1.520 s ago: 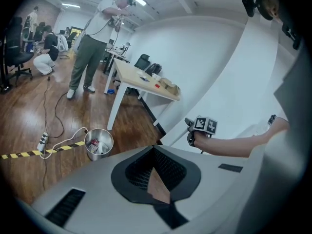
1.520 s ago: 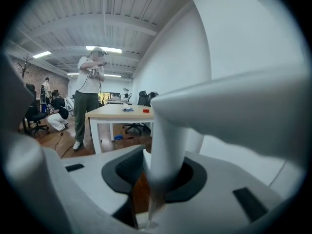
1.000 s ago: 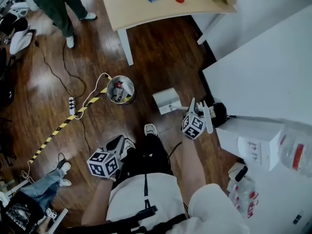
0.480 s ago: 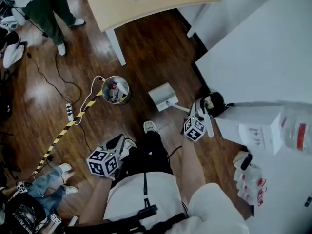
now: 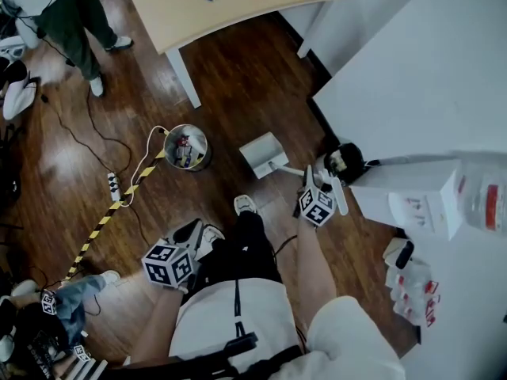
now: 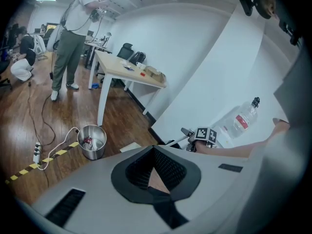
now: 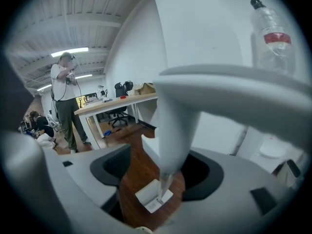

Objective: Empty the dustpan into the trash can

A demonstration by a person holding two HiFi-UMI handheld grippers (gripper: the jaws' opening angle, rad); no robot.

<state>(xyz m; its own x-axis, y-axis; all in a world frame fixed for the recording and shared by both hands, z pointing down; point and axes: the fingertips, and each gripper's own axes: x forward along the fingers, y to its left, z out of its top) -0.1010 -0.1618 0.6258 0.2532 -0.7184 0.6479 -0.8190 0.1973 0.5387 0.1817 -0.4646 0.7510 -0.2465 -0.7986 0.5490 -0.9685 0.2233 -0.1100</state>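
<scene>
A white dustpan (image 5: pixel 265 155) lies on the wood floor, with its long handle (image 5: pixel 291 169) running right toward my right gripper (image 5: pixel 323 184). In the right gripper view the handle (image 7: pixel 170 145) passes between the jaws of that gripper (image 7: pixel 158 174). The jaws are opening and floor shows beside the left pad. The pan (image 7: pixel 153 196) lies beyond them. A round metal trash can (image 5: pixel 184 146) with litter inside stands to the left of the pan and shows again as the trash can (image 6: pixel 92 141). My left gripper (image 5: pixel 190 232) hangs by my leg, its pads (image 6: pixel 136 167) together on nothing.
A wooden table (image 5: pixel 206 10) stands at the far side, with a person (image 5: pixel 71 14) to its left. A power strip (image 5: pixel 115 184), a cable and striped tape (image 5: pixel 103 220) cross the floor left of the can. A white panel (image 5: pixel 420 77), a box (image 5: pixel 412 192) and a bottle (image 5: pixel 483 204) crowd the right.
My right gripper has settled lower over the dustpan handle and its jaws look wider apart. The head view has swung a little. The left gripper has stayed put.
</scene>
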